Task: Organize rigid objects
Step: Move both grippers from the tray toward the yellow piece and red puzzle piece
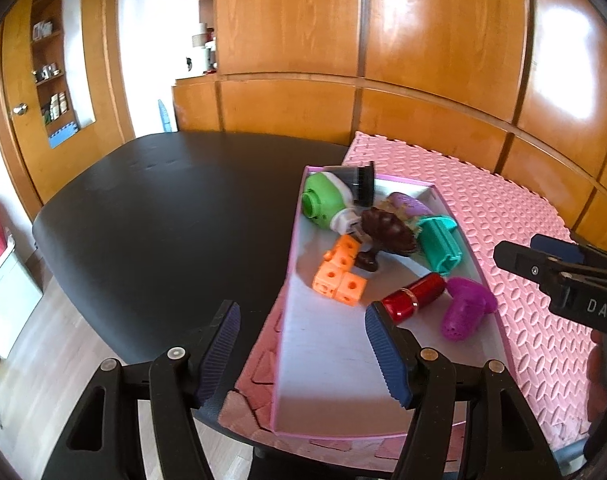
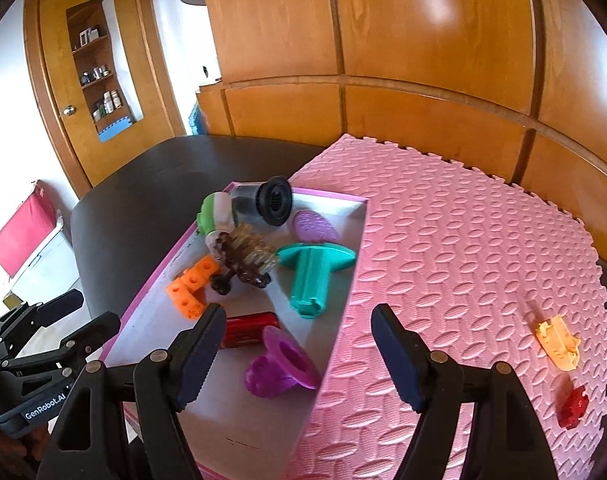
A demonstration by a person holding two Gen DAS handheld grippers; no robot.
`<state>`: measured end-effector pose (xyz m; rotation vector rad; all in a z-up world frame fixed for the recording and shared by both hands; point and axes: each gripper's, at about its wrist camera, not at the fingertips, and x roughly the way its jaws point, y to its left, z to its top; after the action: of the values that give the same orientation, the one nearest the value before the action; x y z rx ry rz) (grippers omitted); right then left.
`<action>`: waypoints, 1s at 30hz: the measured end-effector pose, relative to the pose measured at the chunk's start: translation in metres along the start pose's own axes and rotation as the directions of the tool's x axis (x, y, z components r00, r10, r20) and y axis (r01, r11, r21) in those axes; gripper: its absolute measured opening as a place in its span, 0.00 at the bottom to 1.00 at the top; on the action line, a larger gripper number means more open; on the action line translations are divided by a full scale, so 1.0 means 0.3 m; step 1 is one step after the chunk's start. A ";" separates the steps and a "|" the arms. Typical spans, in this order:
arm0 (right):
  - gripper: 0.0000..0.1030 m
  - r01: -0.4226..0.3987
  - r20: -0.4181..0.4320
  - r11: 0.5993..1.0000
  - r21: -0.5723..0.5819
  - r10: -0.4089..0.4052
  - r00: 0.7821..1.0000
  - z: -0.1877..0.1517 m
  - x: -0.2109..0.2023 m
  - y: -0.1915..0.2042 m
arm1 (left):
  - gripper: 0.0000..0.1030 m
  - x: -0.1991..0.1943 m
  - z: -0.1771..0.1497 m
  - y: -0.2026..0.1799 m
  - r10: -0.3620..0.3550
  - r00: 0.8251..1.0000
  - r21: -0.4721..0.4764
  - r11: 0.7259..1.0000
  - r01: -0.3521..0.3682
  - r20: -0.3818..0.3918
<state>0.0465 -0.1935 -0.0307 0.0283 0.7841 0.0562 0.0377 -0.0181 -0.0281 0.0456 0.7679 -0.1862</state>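
Observation:
A pink-rimmed box (image 1: 290, 264) with a white floor stands on the pink foam mat (image 1: 503, 220). It holds orange cubes (image 1: 339, 276), a red cylinder (image 1: 413, 296), a purple piece (image 1: 465, 312), a teal piece (image 1: 439, 244), a brown brush (image 1: 387, 234), a green-and-white toy (image 1: 323, 200) and a black cup (image 1: 357, 180). My left gripper (image 1: 303, 348) hovers open over the box's near left wall, holding nothing. My right gripper (image 2: 297, 356) is open above the box's right wall, with the purple piece (image 2: 277, 364) below it. An orange toy car (image 2: 557, 342) and a red piece (image 2: 573, 406) lie on the mat (image 2: 463, 240).
The mat covers the right part of a black table (image 1: 163, 208). Wooden panels (image 1: 423, 40) stand behind the table, and a wooden door with shelves (image 2: 99, 80) is at the left. The floor shows beyond the table's near left edge.

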 end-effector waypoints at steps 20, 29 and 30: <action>0.74 0.312 -0.042 0.935 0.169 -0.309 0.950 -0.104 -0.199 -0.556 | 0.69 -0.035 0.041 -0.270 -0.125 0.992 0.202 0.972 0.119 0.016; 0.74 0.410 -0.114 0.730 0.547 -0.420 0.900 -0.269 -0.292 -0.922 | 0.69 -0.042 0.033 -0.440 -0.171 0.985 0.311 0.936 0.164 -0.005; 0.74 0.401 -0.106 0.714 0.573 -0.421 0.901 -0.275 -0.304 -0.941 | 0.70 -0.039 0.031 -0.458 -0.176 0.984 0.317 0.933 0.171 -0.012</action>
<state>-0.0649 -0.4805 -0.0379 0.4420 0.7342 -0.6222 0.0106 -0.1524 -0.0098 0.2819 0.7194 -0.4781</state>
